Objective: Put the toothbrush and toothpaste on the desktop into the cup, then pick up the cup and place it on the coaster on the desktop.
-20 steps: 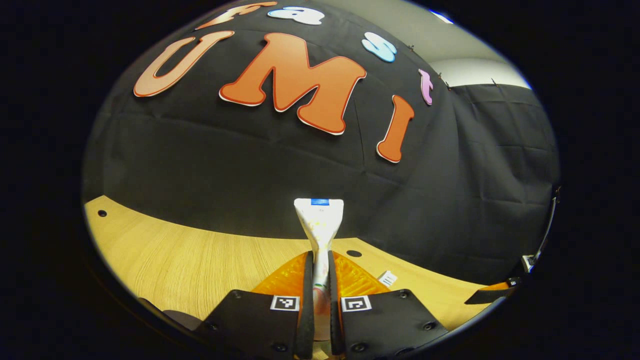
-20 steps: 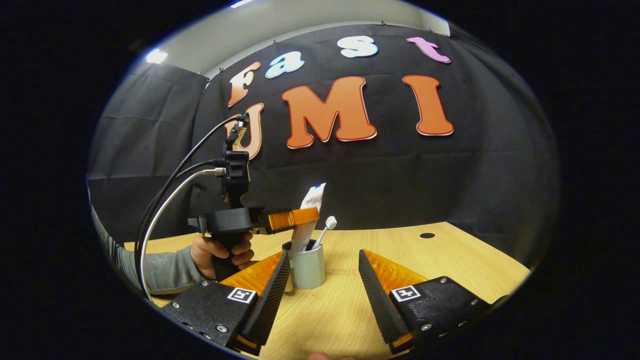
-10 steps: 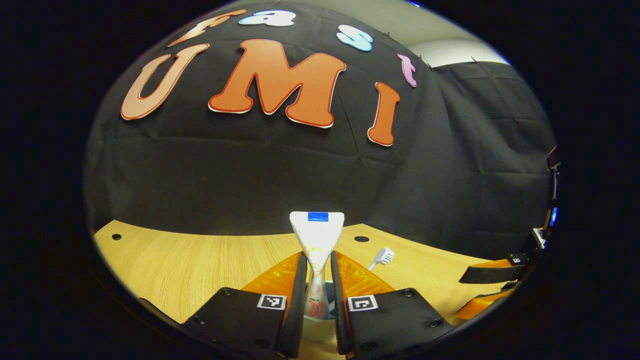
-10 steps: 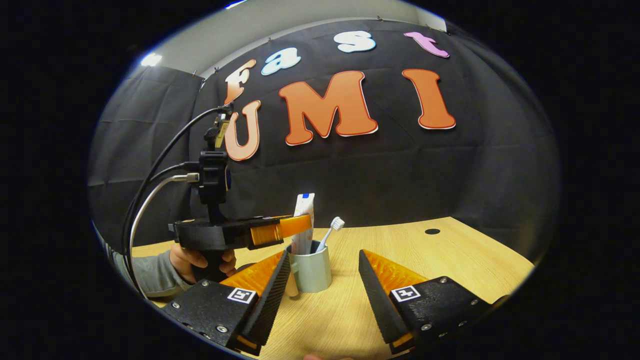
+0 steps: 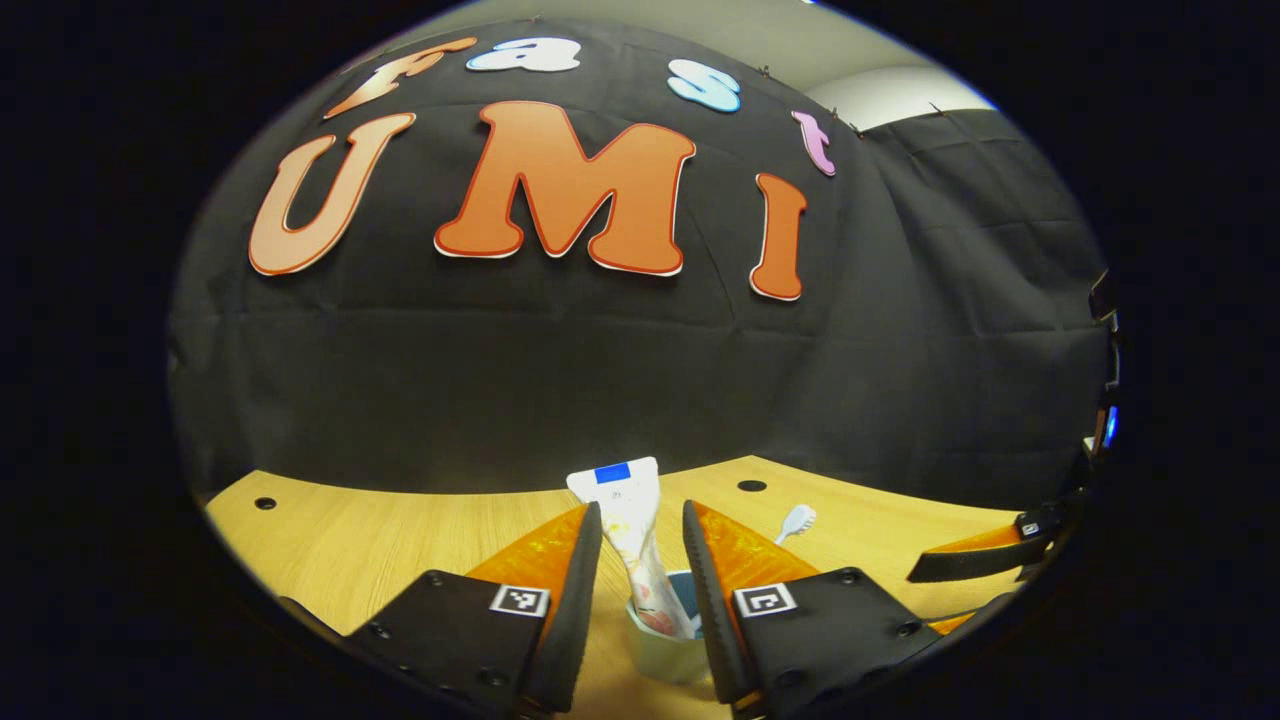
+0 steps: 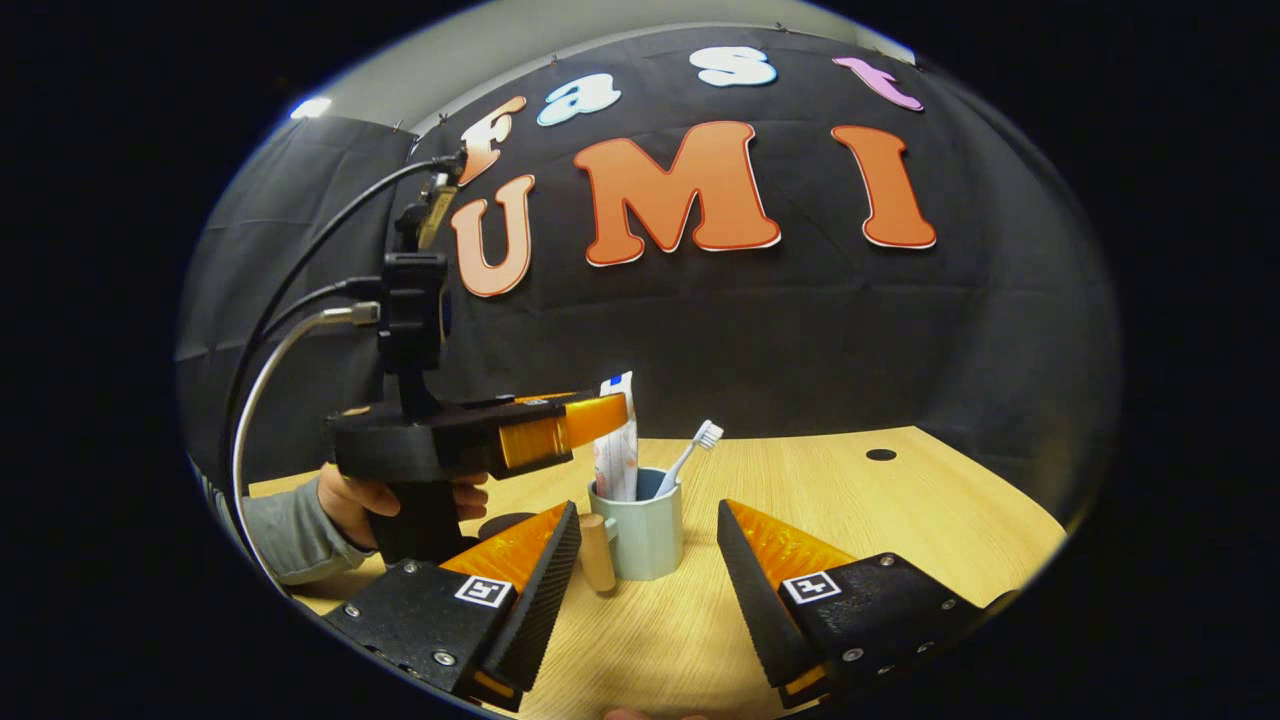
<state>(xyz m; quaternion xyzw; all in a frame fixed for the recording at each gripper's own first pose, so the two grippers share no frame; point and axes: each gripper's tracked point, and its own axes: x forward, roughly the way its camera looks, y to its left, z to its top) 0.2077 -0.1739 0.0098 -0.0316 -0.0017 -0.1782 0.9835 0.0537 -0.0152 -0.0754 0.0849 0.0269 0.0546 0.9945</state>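
Note:
A white toothpaste tube [image 5: 633, 530] stands upright in the pale cup [image 5: 662, 645], just below my left gripper [image 5: 640, 512]. That gripper is open, its orange fingers parted on either side of the tube and not pressing it. The toothbrush [image 5: 797, 520] leans in the same cup, head up. In the right gripper view the cup [image 6: 648, 528] has a wooden handle [image 6: 598, 552] and holds the toothpaste [image 6: 617, 440] and toothbrush [image 6: 692, 455]. The left gripper [image 6: 605, 412] hovers beside the tube. My right gripper [image 6: 648, 560] is open, the cup a little beyond its fingertips. A dark round coaster [image 6: 505, 523] lies left of the cup.
A hand in a grey sleeve [image 6: 400, 498] holds the left gripper, with cables looping up behind it. The wooden desktop [image 6: 900, 520] has small round holes near its far edge [image 6: 881, 454]. The right gripper's fingers [image 5: 985, 558] show at the right edge of the left gripper view.
My left gripper lowered the toothpaste into the cup and opened, letting it go. The right gripper stayed open and barely moved.

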